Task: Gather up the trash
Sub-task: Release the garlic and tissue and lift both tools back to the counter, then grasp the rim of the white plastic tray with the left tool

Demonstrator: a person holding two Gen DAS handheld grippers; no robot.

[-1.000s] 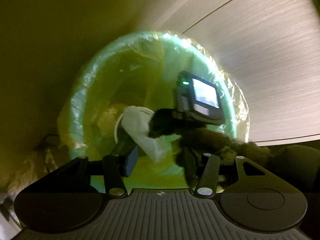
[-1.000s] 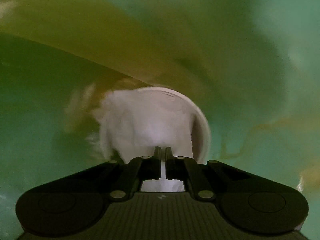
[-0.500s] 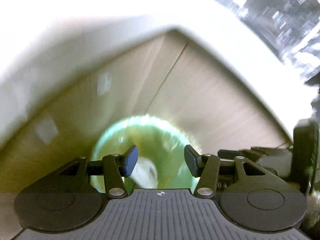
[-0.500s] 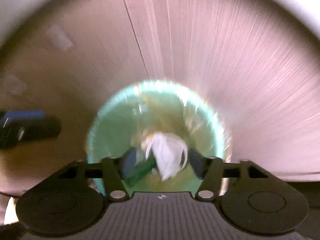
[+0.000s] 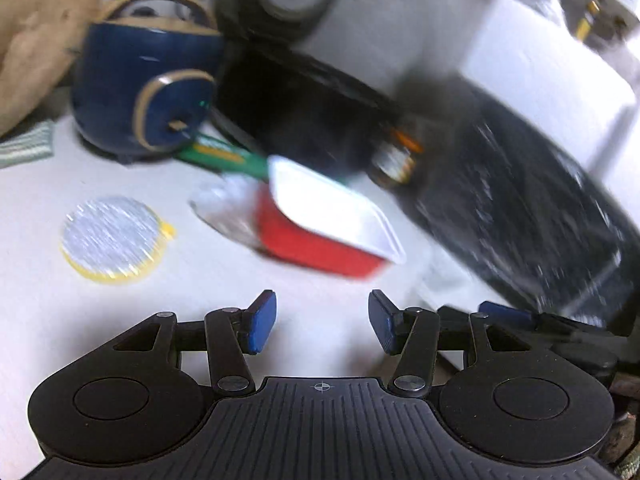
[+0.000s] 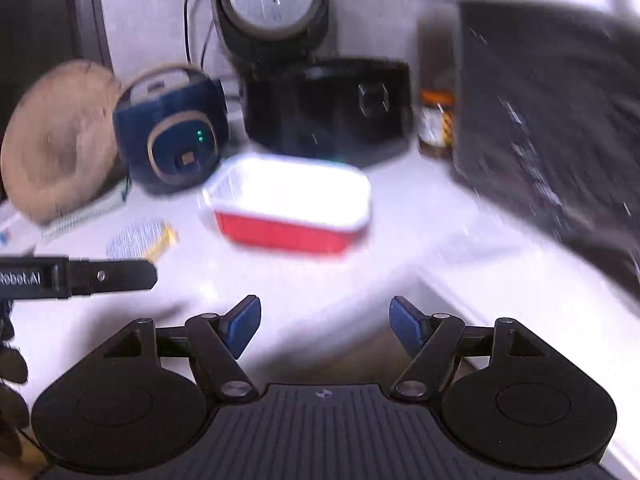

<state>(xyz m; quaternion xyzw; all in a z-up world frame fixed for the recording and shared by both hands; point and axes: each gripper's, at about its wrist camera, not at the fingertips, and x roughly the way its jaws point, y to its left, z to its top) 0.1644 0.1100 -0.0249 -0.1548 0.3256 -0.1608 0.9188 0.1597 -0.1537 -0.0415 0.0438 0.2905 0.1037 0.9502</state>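
Cooker [image 5: 144,92] and jar [image 6: 436,124] crowd bench [image 5: 200,288]; red tray [image 6: 288,208] ahead, apart from both grippers, left gripper [image 5: 322,322] wide and empty, right gripper [image 6: 326,326] jaws just opened, empty.

Open lane up the near desk [image 5: 320,272]
Red tray [image 6: 286,236] blocks mid-desk; blue cooker [image 5: 140,92] and black appliance [image 6: 328,108] wall off the far side.

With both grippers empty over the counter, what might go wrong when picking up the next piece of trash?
The red tray sits close to the blue cooker and jar; a wide reach might knock them. The foil lid lies flat, so open fingers could slip off it. Both views are blurred, so aim may suffer.
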